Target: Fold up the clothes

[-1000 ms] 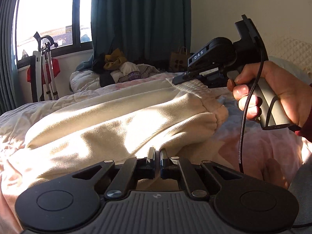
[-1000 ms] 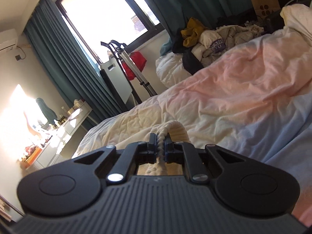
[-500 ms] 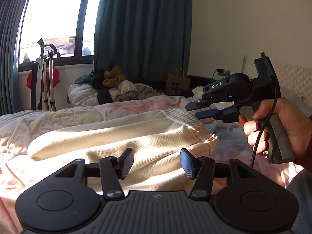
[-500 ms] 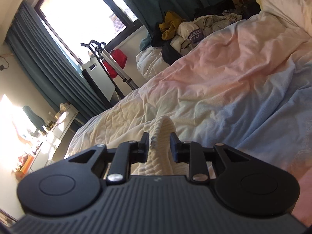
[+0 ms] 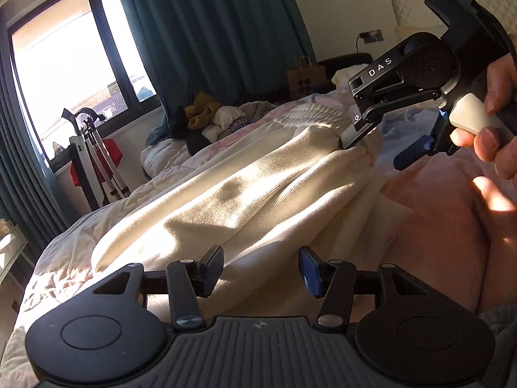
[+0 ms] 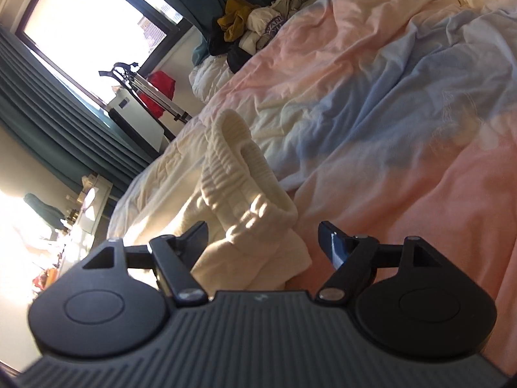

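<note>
A cream knit garment [image 5: 245,194] lies folded lengthwise across the bed. Its ribbed waistband [image 6: 236,174] stands up just ahead of my right gripper. My left gripper [image 5: 261,270] is open and empty, just above the near edge of the garment. My right gripper [image 6: 263,242] is open, with the waistband lying loose between and beyond its fingers. In the left wrist view the right gripper [image 5: 376,148] hovers over the garment's far right end, held by a hand [image 5: 494,129].
The bed has a pink, blue and cream duvet [image 6: 404,90]. A pile of clothes [image 5: 213,119] lies at the far end. A red item on a rack [image 5: 97,161] stands by the window. A paper bag [image 5: 303,76] sits by the curtain. A dresser [image 6: 80,213] stands left.
Both grippers were shut on the cream garment one second ago. They have opened and let it go, and it now rests on the bed. The right gripper has drawn back a little.
</note>
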A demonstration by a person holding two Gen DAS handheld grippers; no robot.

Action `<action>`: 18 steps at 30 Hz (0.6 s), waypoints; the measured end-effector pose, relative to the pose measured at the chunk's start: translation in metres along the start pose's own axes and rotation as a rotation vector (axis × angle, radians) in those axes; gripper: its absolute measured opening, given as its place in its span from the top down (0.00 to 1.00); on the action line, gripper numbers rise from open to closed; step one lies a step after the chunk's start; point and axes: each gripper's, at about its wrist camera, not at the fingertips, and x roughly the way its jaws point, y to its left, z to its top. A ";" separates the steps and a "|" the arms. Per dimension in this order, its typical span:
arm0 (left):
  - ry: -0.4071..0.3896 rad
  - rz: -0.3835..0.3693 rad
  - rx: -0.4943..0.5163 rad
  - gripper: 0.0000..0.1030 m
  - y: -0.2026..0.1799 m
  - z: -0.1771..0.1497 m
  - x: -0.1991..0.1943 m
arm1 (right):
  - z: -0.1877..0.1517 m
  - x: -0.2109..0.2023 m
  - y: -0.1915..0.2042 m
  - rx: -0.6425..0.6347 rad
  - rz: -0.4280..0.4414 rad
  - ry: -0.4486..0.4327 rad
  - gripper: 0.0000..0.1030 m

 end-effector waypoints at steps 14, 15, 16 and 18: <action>-0.071 -0.099 -0.105 0.96 0.036 0.012 -0.029 | -0.001 0.001 0.007 0.011 0.146 -0.087 0.70; -0.072 -0.128 -0.125 0.96 0.042 0.013 -0.035 | -0.001 -0.005 0.011 -0.005 0.148 -0.103 0.70; -0.071 -0.154 -0.135 0.96 0.046 0.014 -0.040 | -0.002 -0.010 0.014 -0.018 0.139 -0.115 0.71; -0.036 -0.187 -0.125 0.94 0.048 0.010 -0.041 | -0.006 -0.013 0.018 -0.037 0.096 -0.117 0.71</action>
